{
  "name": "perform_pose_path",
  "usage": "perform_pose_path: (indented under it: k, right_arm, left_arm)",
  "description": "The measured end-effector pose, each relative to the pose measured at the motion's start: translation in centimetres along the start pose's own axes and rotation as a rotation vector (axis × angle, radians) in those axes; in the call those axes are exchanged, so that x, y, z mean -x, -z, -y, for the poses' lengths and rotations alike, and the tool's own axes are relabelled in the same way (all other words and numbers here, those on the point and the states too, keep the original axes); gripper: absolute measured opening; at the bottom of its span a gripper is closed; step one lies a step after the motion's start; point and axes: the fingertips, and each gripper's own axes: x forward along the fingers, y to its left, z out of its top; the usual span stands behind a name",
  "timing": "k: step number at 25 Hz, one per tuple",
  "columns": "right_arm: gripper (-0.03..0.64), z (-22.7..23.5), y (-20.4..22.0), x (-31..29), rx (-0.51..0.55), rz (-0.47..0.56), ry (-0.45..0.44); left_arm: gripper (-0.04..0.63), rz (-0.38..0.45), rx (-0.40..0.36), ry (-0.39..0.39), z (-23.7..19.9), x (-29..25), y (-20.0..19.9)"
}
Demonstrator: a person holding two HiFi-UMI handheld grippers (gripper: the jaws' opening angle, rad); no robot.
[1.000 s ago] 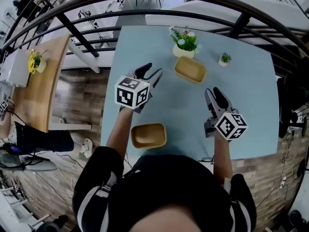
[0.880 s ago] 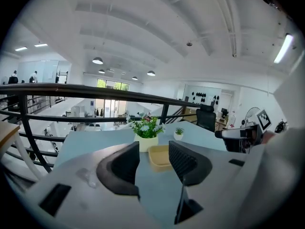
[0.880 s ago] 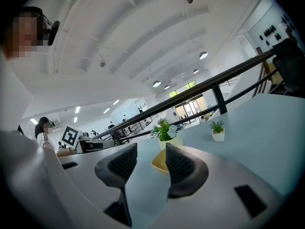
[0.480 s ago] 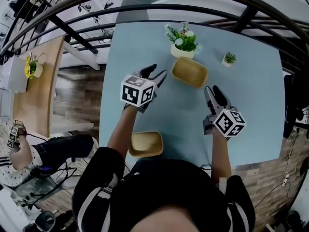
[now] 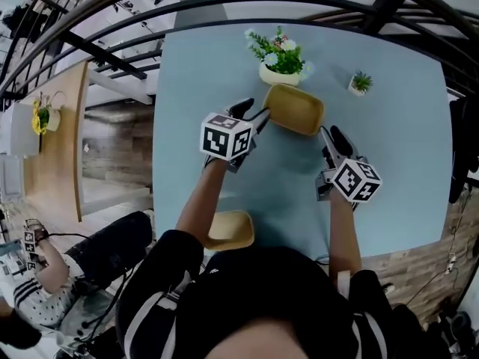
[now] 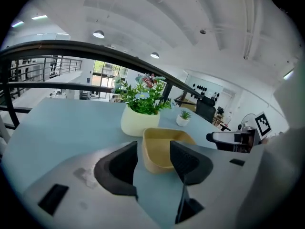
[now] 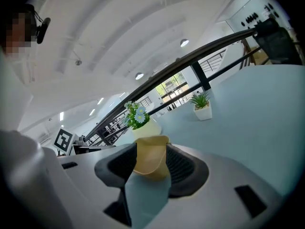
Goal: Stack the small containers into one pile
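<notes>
The light-blue counter [image 5: 404, 170] fills the middle of the head view. Its right half and a strip along its left edge are bare. Beyond its far edge runs a curved black railing [image 6: 71, 46].

There are two shallow tan rectangular containers. The far container [image 5: 293, 109] lies towards the counter's far edge, just in front of a cream pot of green leaves and pale flowers [image 5: 280, 72]; whether they touch cannot be told. The near container [image 5: 230, 230] sits at the near edge by the person's body, partly under the left forearm and well apart from the other. A small white pot with a green plant [image 5: 361, 84] stands off to the right, with open counter around it.

The left tool [image 5: 252, 113] has just been opening its jaws. They stand wide apart, with the far container's left corner at the gap between the tips and the pads not pressing on it. The right tool [image 5: 333, 134] is near that container's right corner, jaws apart and gripping nothing, the container showing through the gap. Each tool carries a cube with black-and-white square markers [image 5: 226, 137].
</notes>
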Motion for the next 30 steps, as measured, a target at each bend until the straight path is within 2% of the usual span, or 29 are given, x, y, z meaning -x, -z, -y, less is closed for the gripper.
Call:
perform_pose_path:
  k: [12, 20, 30]
  right_arm:
    - [0.219, 1.4, 2.2, -2.7, -0.025, -0.074, 0.004]
    - [0.216, 0.7, 3.2, -3.7, -0.025, -0.115, -0.026]
    - [0.218, -0.7, 3.4, -3.3, -0.019, -0.112, -0.043]
  left_arm:
    - [0.193, -0.073, 0.023, 0.007, -0.6, -3.8, 2.3]
    - [0.193, -0.101, 0.002, 0.027, 0.3, -4.6, 2.8]
    - [0.192, -0.110, -0.066, 0.018, 1.1, -3.2, 2.4]
